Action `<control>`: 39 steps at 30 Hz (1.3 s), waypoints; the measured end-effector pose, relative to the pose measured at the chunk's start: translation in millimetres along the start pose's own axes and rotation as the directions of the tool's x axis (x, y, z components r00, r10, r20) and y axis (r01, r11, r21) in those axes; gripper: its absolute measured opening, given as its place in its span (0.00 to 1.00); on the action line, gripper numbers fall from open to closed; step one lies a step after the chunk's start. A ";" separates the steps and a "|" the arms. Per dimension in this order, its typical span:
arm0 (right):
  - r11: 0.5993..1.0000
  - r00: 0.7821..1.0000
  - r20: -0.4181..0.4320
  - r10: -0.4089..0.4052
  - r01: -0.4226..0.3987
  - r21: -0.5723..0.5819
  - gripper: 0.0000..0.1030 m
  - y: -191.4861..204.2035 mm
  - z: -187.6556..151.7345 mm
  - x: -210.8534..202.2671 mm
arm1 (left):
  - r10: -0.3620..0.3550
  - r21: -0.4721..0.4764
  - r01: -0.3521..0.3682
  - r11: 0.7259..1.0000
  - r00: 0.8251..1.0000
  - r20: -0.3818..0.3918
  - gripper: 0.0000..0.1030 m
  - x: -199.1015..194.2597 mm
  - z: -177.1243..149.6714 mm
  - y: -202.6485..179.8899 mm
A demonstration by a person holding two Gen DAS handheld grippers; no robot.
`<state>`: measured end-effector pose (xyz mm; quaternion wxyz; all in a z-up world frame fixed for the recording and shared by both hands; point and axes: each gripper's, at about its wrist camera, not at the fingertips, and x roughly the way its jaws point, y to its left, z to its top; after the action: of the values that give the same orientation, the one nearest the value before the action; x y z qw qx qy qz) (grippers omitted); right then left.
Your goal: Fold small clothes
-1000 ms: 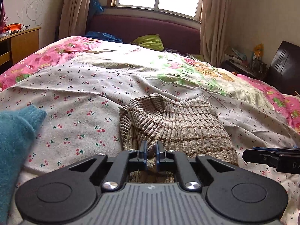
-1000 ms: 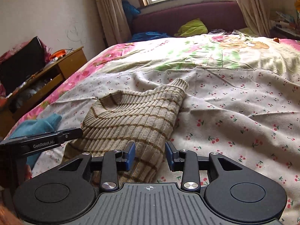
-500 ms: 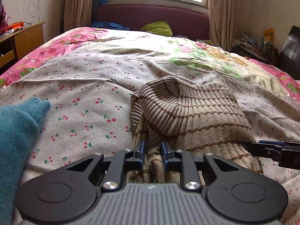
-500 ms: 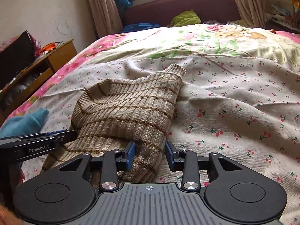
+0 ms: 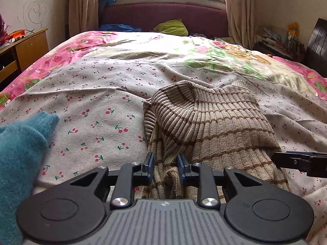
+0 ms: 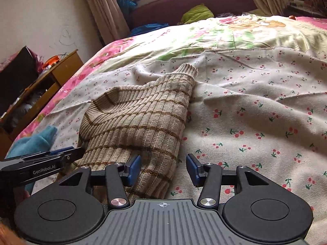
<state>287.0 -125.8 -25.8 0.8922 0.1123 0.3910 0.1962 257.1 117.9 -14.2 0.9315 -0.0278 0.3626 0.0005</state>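
Observation:
A beige ribbed sweater with brown stripes (image 5: pixel 214 122) lies folded over on the cherry-print bedsheet (image 5: pixel 98 106). My left gripper (image 5: pixel 165 163) is at its near left edge. Its jaws are opening, with a loose bunch of knit between the pads. In the right wrist view the same sweater (image 6: pixel 139 118) lies with one cuff pointing away. My right gripper (image 6: pixel 163 169) is at its near right corner, jaws opening. The hem lies against the left pad and the right pad stands free. Each gripper shows in the other's view: right gripper (image 5: pixel 296 161), left gripper (image 6: pixel 61 155).
A fuzzy teal garment (image 5: pixel 20 153) lies at the near left of the bed. A wooden desk (image 6: pixel 61 69) stands left of the bed. The maroon headboard (image 5: pixel 163 14) with a green pillow (image 5: pixel 171 27) is at the far end. Cluttered shelves stand at the right.
Both pairs of jaws have widened, the left from nearly closed on the knit. The sweater's near edge has settled lower onto the sheet.

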 end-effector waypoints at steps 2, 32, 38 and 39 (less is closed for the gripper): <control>1.000 1.000 -0.009 0.008 -0.008 0.030 0.49 -3.4 -0.8 3.2 | -0.002 0.002 0.002 1.000 1.000 -0.004 0.41 1.6 -0.5 0.8; 0.930 0.966 -0.020 0.259 -0.244 0.274 0.63 -32.7 -0.9 28.1 | -0.204 -0.159 0.206 0.966 0.979 0.027 0.50 2.5 8.2 45.3; 0.935 0.966 -0.023 0.256 -0.242 0.261 0.67 -24.9 -1.1 31.8 | -0.238 -0.200 0.227 0.953 0.971 -0.034 0.57 20.6 2.0 43.4; 0.933 0.965 -0.022 0.262 -0.247 0.262 0.67 -25.9 -0.8 31.4 | -0.248 -0.204 0.236 0.950 0.968 -0.032 0.57 20.0 1.2 42.6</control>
<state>312.5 -135.2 -56.0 0.8255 0.2713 0.4205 0.2609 271.8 160.1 -29.0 0.9063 -0.1651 0.3811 -0.0781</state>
